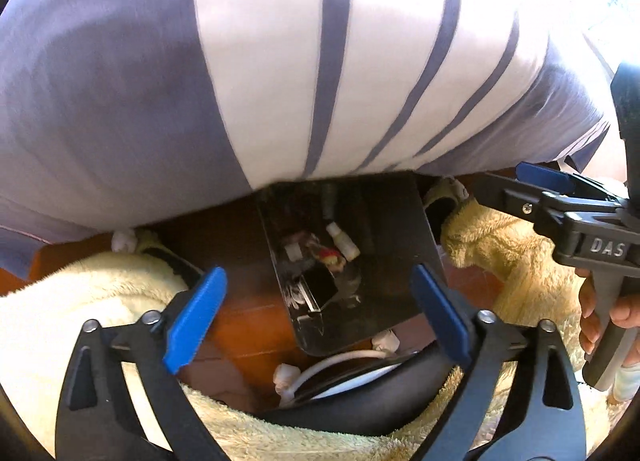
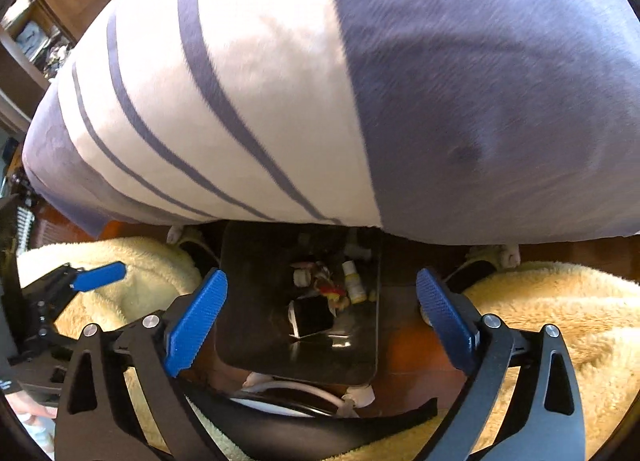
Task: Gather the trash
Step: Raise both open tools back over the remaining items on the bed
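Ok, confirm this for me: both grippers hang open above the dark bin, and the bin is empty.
Not empty. Both wrist views show trash lying in the dark bin: a small yellowish bottle and crumpled wrappers. The rest holds: the left gripper and right gripper hang open above it.

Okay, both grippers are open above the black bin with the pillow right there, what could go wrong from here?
1. The big lavender and white striped pillow overhangs the far edge of the black rectangular trash bin, so it may hide or catch anything dropped there.
2. The open left gripper and right gripper hang close together; they might collide.
3. The small white bottle with a yellow label lies deep inside; reaching it risks scraping the wall.
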Motion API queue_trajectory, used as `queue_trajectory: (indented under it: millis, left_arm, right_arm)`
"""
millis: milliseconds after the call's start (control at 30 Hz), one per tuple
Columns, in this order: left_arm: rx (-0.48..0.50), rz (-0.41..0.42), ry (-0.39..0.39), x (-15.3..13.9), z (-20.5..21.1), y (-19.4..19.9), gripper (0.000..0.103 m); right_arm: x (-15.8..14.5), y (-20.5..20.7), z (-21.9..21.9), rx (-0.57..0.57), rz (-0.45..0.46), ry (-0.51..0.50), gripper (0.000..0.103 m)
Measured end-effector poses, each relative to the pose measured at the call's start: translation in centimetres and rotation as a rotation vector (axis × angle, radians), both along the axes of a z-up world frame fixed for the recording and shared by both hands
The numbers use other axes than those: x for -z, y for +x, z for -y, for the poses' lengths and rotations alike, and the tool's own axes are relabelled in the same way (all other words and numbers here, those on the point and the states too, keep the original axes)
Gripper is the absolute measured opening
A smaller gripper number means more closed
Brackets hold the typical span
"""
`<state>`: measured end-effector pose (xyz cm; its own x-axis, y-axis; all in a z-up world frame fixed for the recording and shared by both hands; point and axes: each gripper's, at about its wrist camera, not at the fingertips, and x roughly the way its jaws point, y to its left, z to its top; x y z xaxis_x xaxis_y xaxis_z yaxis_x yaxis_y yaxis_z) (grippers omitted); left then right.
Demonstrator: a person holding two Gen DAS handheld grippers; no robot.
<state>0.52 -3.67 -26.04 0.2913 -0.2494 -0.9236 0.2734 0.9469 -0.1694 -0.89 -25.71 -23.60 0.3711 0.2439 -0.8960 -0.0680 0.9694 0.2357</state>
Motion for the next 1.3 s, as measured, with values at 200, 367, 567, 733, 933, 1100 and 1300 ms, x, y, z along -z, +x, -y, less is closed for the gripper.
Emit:
queue_trajectory:
  millis: [200, 367, 567, 733, 933, 1100, 1300]
  left_arm:
    - [-0.008, 0.081, -0.013, -3.1, -0.3, -0.1, 0.095]
    - [-0.026, 0.17, -0.014, -6.5, -0.7, 0.1, 0.095]
    - [-0.048, 0.261, -0.009, -10.1, -1.3, 1.1, 0.095]
    - [-0.063, 0.323, 0.003, -12.8, -1.7, 2.6, 0.095]
    - [-0.076, 0.377, 0.01, -14.6, -2.5, 5.0, 0.095]
    - [-0.093, 0.398, 0.026, -15.7, -2.9, 7.5, 0.095]
    - [-0.099, 0.395, 0.04, -15.9, -3.0, 11.3, 0.095]
  right_arm:
    - [-2.8, -0.5, 0.6, 0.019, 0.07, -0.042, 0.097]
    - [-6.6, -0.7, 1.4, 0.033, 0.17, -0.064, 0.099]
    - [-10.4, 0.1, 2.2, 0.03, 0.264, -0.072, 0.099]
    - [-12.8, 1.7, 2.1, 0.019, 0.319, -0.081, 0.099]
    - [-14.6, 4.4, 1.9, 0.019, 0.364, -0.095, 0.099]
    - [-15.6, 7.2, 2.3, 0.033, 0.378, -0.093, 0.099]
    - [-16.0, 10.9, 2.6, 0.043, 0.377, -0.103, 0.099]
